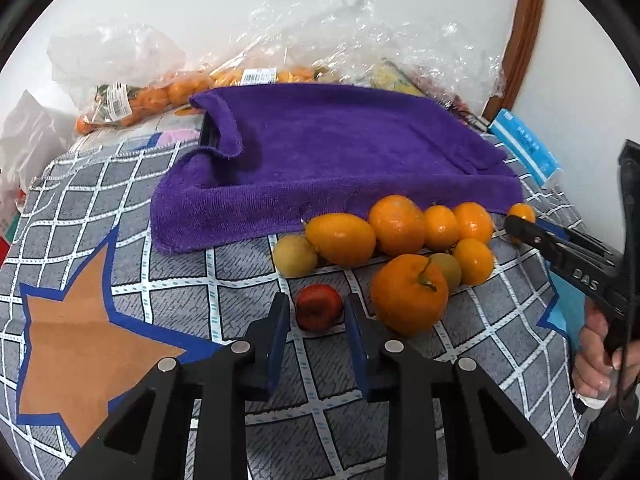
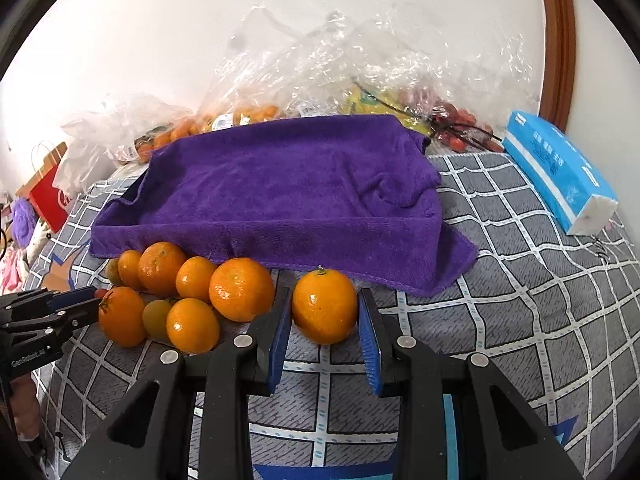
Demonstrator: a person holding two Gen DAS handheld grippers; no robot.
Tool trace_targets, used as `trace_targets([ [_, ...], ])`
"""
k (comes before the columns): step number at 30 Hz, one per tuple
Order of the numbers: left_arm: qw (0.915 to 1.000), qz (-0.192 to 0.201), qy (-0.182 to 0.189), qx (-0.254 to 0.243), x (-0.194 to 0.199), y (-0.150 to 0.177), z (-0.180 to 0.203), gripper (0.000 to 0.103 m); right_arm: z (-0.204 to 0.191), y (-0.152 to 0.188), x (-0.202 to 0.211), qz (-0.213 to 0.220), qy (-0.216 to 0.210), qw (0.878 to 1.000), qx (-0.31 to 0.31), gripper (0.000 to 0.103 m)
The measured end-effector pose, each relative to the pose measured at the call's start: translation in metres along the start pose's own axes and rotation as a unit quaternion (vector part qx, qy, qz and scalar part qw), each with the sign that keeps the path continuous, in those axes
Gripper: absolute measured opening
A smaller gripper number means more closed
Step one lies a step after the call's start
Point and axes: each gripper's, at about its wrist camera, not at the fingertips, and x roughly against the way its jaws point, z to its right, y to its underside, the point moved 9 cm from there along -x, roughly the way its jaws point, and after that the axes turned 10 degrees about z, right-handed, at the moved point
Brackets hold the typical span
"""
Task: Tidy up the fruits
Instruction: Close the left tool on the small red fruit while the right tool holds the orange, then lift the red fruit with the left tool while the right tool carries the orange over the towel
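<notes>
We hold the left gripper (image 1: 318,316) low over a grey checked cloth (image 1: 192,304), and its blue-padded fingers (image 1: 278,332) are clenched on a small red fruit (image 1: 319,307) that sits on the cloth between them. We cannot tell its exact kind.

At about one o'clock from that fruit lies a large stemmed orange (image 1: 409,294), and beyond it, from twelve to two o'clock, a cluster of citrus (image 1: 396,230) rests against the front edge of a purple towel (image 1: 320,152). A paler yellow-green fruit (image 1: 295,256) sits at the cluster's left end, near eleven o'clock of the red one. The towel drapes over a low, box-like shape that we cannot identify.

The right gripper (image 2: 325,322) is clenched on a lone small orange (image 2: 324,306), one blue pad (image 2: 282,332) on each side of it, the fruit resting on the cloth just in front of the towel. The rest of the cluster lies at nine to ten o'clock from this orange. In the left wrist view this gripper enters from three o'clock, with a hand (image 1: 598,364) on its grip.

Behind the towel, at twelve o'clock, clear plastic bags (image 2: 320,60) hold more orange fruit and some red fruit. A blue tissue pack (image 2: 560,172) lies at two o'clock in the right wrist view. An orange star (image 1: 80,344) is printed on the cloth at nine o'clock in the left wrist view.
</notes>
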Motion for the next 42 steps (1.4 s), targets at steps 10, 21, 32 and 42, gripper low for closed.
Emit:
trace_targets([
  [10,0.9999,0.011,0.012,0.003,0.000,-0.004,0.002,0.024,0.006,-0.006,0.017,0.007,0.014,1.000,-0.003,0.032],
  [21,0.9995,0.022,0.008,0.022,0.018,-0.014,-0.004,0.024,0.000,-0.029,0.029,0.026,0.017,0.999,0.012,0.032],
  [32,0.9976,0.058,-0.003,0.040,0.032,-0.077,-0.017,0.024,-0.017,-0.080,0.031,0.063,0.014,0.997,0.039,0.032],
  [42,0.9934,0.092,-0.010,0.068,0.005,-0.125,-0.022,0.024,-0.018,-0.115,0.010,0.077,0.012,0.996,0.047,0.032],
])
